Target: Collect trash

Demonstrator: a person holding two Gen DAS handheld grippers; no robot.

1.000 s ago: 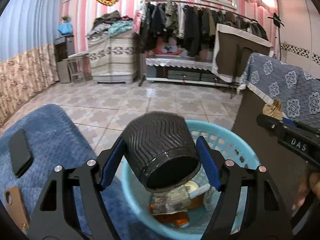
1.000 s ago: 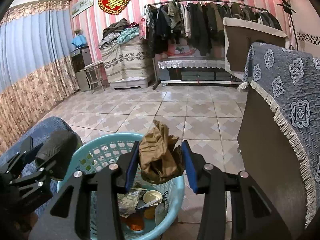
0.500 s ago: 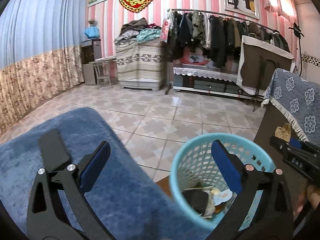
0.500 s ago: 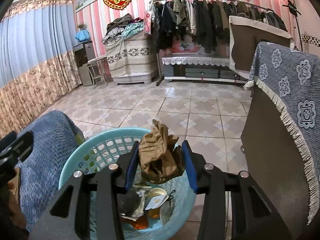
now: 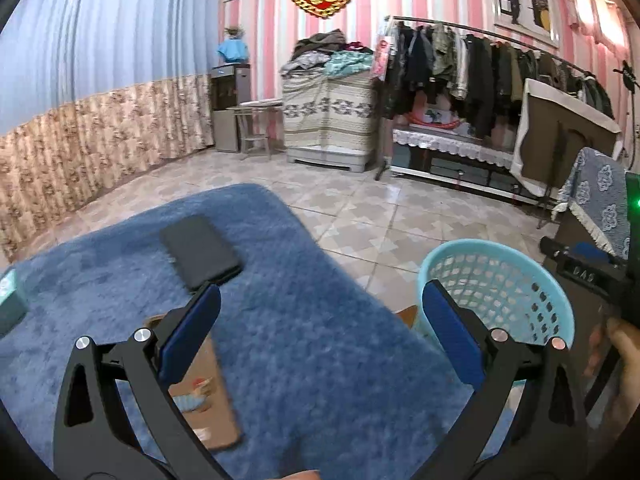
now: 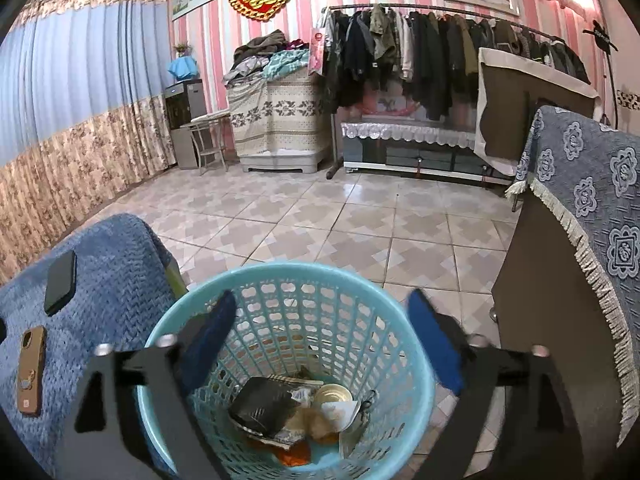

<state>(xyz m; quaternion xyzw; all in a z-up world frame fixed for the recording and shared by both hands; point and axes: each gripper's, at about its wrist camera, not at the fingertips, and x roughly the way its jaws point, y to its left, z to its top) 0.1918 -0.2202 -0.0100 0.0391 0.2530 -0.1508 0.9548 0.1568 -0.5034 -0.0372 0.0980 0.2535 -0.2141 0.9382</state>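
Observation:
A light blue plastic trash basket [image 6: 360,300] stands on the tiled floor; it also shows at the right in the left wrist view [image 5: 500,264]. Inside lie a black ribbed cup [image 6: 262,404], a round tin lid [image 6: 334,394], crumpled paper and orange scraps. My right gripper [image 6: 324,336] is open and empty, right above the basket. My left gripper [image 5: 320,320] is open and empty above the blue blanket [image 5: 300,320], left of the basket. The right gripper's body [image 5: 588,276] shows at the right edge of the left wrist view.
On the blanket lie a black phone [image 5: 200,252], a brown phone case [image 5: 204,392] and a teal box [image 5: 10,300]. The phone [image 6: 60,282] and the case [image 6: 32,372] also show in the right wrist view. A cloth-covered dark cabinet [image 6: 560,280] stands right of the basket.
My left gripper let the black cup fall into the basket, opened and swung left over the blanket. My right gripper opened and dropped the brown crumpled paper into the basket.

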